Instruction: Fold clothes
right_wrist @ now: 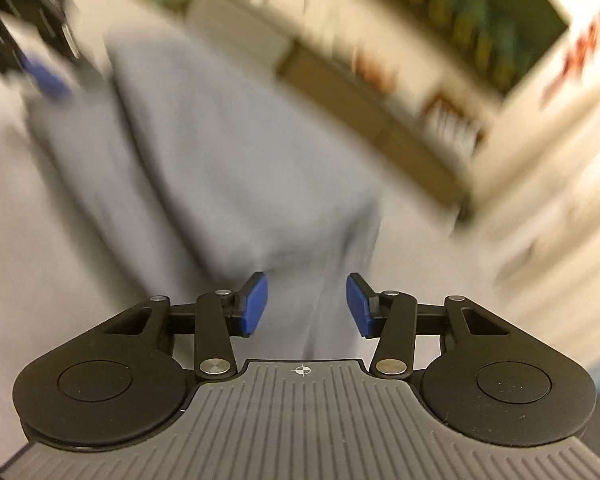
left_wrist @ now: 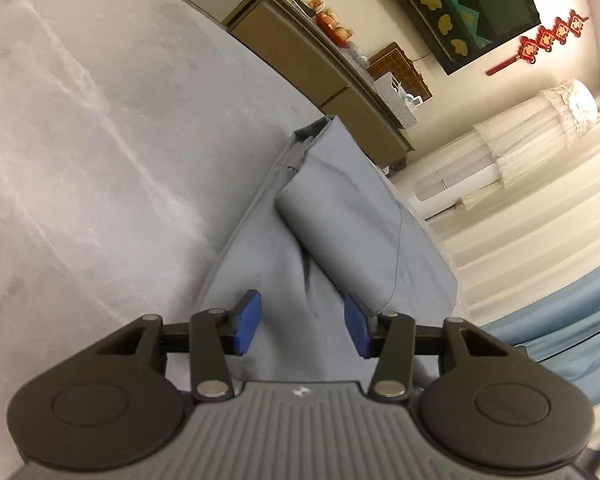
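Lying partly folded on the grey bed (left_wrist: 80, 140), the blue-grey garment (left_wrist: 340, 208) is flanked by left gripper (left_wrist: 303, 324) and right gripper (right_wrist: 307, 305), both parted and empty, so its near edge probably must be gripped next.

We see our left gripper (left_wrist: 302, 322) and right gripper (right_wrist: 307, 305) built alike: blue pads (right_wrist: 256, 304), black link arms with silver rivets (right_wrist: 217, 366), round black discs, and a ribbed grey body.

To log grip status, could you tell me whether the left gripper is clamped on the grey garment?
No: the left gripper has its blue fingers apart, above the grey garment.
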`<act>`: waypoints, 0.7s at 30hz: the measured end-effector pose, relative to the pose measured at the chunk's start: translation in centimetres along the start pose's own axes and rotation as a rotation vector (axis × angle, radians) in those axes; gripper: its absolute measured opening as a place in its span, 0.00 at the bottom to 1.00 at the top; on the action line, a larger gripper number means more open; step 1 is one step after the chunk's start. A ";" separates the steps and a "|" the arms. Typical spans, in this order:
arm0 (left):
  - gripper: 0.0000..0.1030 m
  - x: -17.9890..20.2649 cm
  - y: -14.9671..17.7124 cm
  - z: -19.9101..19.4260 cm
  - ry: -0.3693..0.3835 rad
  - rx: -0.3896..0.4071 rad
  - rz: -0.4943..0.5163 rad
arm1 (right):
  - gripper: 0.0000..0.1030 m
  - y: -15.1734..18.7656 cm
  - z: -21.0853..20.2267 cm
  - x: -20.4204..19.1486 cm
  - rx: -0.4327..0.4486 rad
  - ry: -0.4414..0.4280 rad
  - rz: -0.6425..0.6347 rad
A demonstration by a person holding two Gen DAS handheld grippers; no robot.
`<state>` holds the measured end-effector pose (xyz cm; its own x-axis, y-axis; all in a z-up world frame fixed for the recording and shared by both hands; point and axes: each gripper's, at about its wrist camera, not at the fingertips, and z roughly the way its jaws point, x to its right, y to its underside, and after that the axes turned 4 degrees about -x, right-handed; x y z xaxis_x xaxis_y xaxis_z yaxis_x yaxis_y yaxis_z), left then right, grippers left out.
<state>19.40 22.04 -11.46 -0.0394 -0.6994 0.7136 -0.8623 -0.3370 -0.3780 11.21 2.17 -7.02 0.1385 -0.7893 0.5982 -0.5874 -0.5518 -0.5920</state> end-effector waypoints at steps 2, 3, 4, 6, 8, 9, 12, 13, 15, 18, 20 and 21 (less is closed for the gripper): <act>0.45 -0.1 -0.1 -0.2 0.003 0.004 -0.003 | 0.66 -2.0 -1.6 -2.9 0.098 -0.023 -0.102; 0.45 -0.1 -0.1 -0.4 0.005 0.007 -0.006 | 0.68 -2.7 -1.6 -4.4 0.125 -0.028 -0.158; 0.45 -0.2 -0.2 -0.5 0.009 0.006 -0.005 | 0.68 -3.3 -0.8 -6.0 0.134 -0.021 -0.217; 0.45 -0.6 -0.3 -0.4 0.010 -0.004 -0.004 | 0.63 -3.8 1.6 -7.6 0.101 -0.016 -0.283; 0.45 -1.1 -0.3 -0.2 0.012 -0.016 -0.017 | 0.43 -4.0 4.4 -8.6 0.045 -0.015 -0.326; 0.44 -1.3 -0.4 -0.1 0.018 -0.016 -0.030 | 0.25 -4.1 5.4 -8.5 0.019 -0.026 -0.331; 0.44 -2.0 -0.8 -0.2 0.036 -0.005 -0.071 | 0.07 -3.9 4.9 -5.7 0.005 -0.063 -0.274; 0.44 -2.3 -0.9 -0.3 0.041 0.002 -0.085 | 0.06 -3.5 3.8 -5.0 0.021 -0.064 -0.260; 0.44 -2.5 -1.2 -0.8 0.051 0.023 -0.110 | 0.06 -2.0 1.3 -3.8 0.048 -0.080 -0.246; 0.44 -2.2 -1.4 -1.6 0.051 0.063 -0.111 | 0.06 0.5 -1.3 -3.8 0.067 -0.108 -0.257; 0.44 -0.7 -1.2 -2.4 0.016 0.122 -0.049 | 0.06 2.5 -1.4 -6.1 0.060 -0.114 -0.323; 0.44 0.2 -0.9 -3.0 0.007 0.151 -0.006 | 0.06 3.3 -1.3 -7.0 0.064 -0.104 -0.354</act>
<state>18.60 24.06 -9.19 -0.0389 -0.6930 0.7199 -0.7767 -0.4323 -0.4581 7.26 6.24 -12.44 0.4062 -0.5675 0.7163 -0.4381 -0.8088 -0.3923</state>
